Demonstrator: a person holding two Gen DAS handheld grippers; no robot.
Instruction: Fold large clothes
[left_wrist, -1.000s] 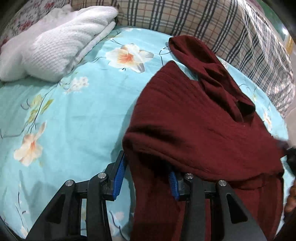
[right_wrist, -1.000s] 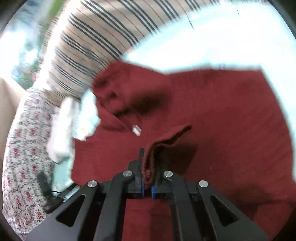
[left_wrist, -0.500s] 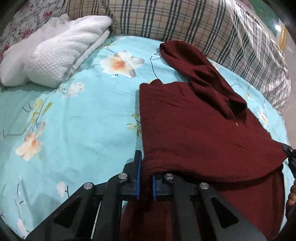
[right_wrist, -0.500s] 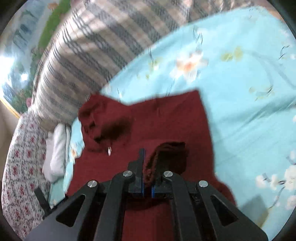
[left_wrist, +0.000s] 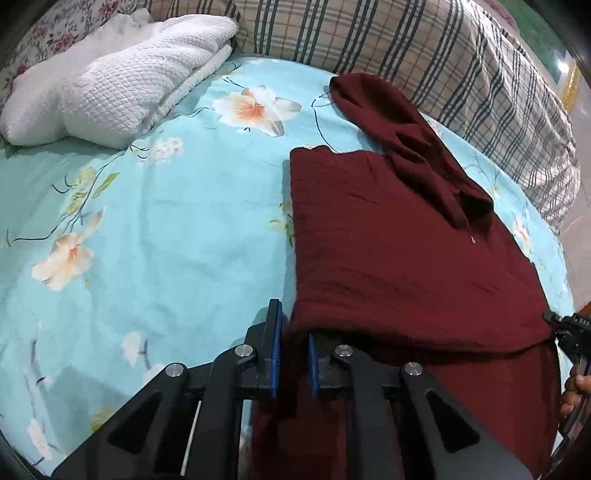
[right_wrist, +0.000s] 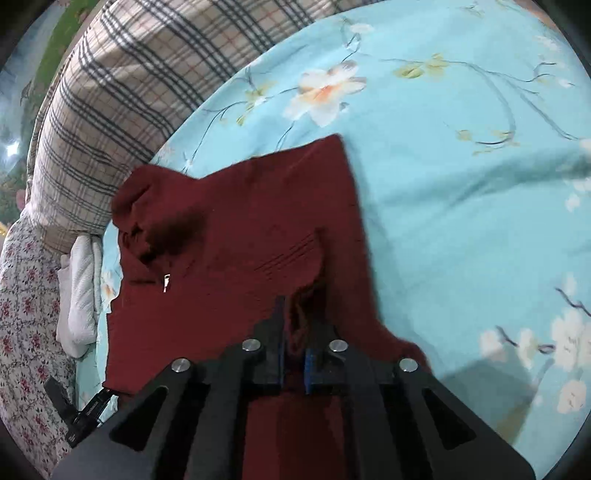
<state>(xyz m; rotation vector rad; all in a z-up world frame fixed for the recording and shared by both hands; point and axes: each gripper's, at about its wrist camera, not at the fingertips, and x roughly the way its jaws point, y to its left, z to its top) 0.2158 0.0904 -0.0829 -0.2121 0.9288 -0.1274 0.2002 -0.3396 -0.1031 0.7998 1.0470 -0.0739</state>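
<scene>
A maroon hooded garment (left_wrist: 388, 240) lies on the turquoise floral bed sheet (left_wrist: 166, 221), its near part folded over the rest and its hood (left_wrist: 388, 122) towards the pillows. My left gripper (left_wrist: 293, 354) has the fold's left corner between its blue pads, and its jaws are opening. My right gripper (right_wrist: 294, 354) pinches a bunched bit of the same garment (right_wrist: 229, 258) at the fold's right end, and its jaws are opening too. The right gripper's tip (left_wrist: 565, 332) shows at the right edge of the left wrist view.
A folded white knitted blanket (left_wrist: 122, 85) lies at the far left. A plaid bolster (left_wrist: 461, 66) runs along the back of the bed. Red-flowered fabric (right_wrist: 26, 295) lies beyond the blanket. A person's fingers (left_wrist: 576, 391) show at the right edge.
My left gripper's jaws closed onto the fold's corner, then eased slightly. My right gripper swung across and sank with its cloth. The folded layer now lies flatter on the bed.
</scene>
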